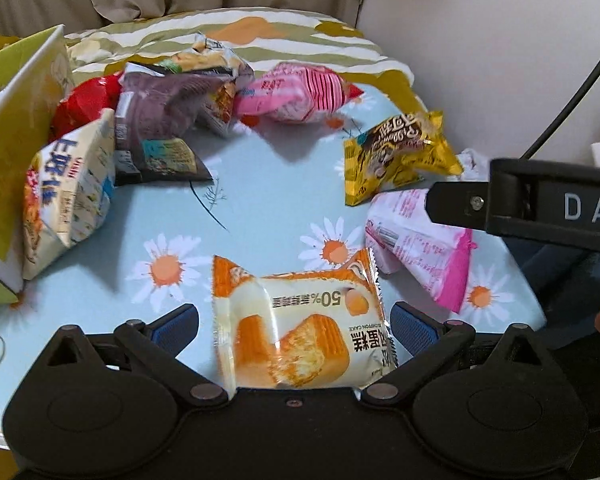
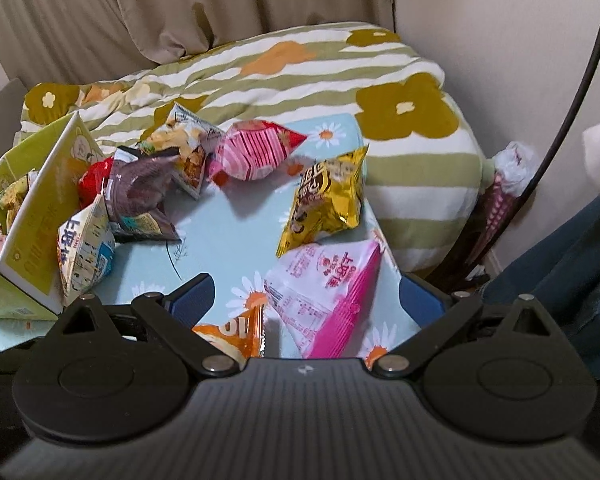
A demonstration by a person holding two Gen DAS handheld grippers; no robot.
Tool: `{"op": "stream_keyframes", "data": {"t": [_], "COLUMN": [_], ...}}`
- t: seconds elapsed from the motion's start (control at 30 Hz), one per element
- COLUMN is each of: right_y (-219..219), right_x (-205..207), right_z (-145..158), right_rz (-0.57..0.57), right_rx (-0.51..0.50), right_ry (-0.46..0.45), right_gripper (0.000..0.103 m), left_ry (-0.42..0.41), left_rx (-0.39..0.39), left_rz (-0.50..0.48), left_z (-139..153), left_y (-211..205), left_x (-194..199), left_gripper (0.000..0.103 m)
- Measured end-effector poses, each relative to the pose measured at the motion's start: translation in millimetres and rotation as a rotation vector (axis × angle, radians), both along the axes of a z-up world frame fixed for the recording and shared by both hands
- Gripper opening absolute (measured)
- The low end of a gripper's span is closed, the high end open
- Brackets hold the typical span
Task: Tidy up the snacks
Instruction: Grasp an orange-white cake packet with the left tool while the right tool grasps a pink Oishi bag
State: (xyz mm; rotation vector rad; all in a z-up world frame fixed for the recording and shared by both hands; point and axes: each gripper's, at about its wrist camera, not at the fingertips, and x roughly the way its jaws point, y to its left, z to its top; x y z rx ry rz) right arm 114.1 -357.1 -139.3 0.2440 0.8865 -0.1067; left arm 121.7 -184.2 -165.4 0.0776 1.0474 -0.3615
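The orange cake pack lies near on the daisy table. It reads "50%" and "CAKE". The left tongs are wide open around it, their blue pads not touching it. The right tongs are wide open over a pink-and-white pack. A yellow box stands on the left.

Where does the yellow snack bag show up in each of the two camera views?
Left wrist view: the yellow snack bag lies right of centre, just above the pink and white bag.
Right wrist view: the yellow snack bag sits near the middle, slightly right, again just above the pink and white bag.
Shared landmark: the green box stands at the left edge in both.
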Motion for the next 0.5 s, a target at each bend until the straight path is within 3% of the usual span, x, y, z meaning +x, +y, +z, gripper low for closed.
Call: {"op": "stream_keyframes", "data": {"t": [0.23, 0.37, 0.47, 0.5], "right_y": [-5.8, -8.0, -9.3, -9.2], "right_x": [11.9, 17.7, 22.4, 24.0], "right_z": [-22.1, -31.9, -36.5, -37.7], "right_rz": [0.010, 0.004, 0.001, 0.000], "right_rx": [0.042, 0.055, 0.068, 0.068], "right_ry": [0.024, 0.045, 0.058, 0.061], "right_gripper": [0.103, 0.103, 0.103, 0.103], "left_ry": [0.002, 0.039, 0.054, 0.053], "left_rx": [0.088, 0.068, 0.032, 0.033], "left_rz": [0.002, 0.000, -0.013, -0.012], "left_z": [-23.6, -35.0, -37.6, -37.4], "left_y": [-18.8, -20.8, -19.0, -19.2], "left_x": [4.7, 8.9, 10.2, 11.1], "left_gripper": [0.103, 0.103, 0.084, 0.084]}}
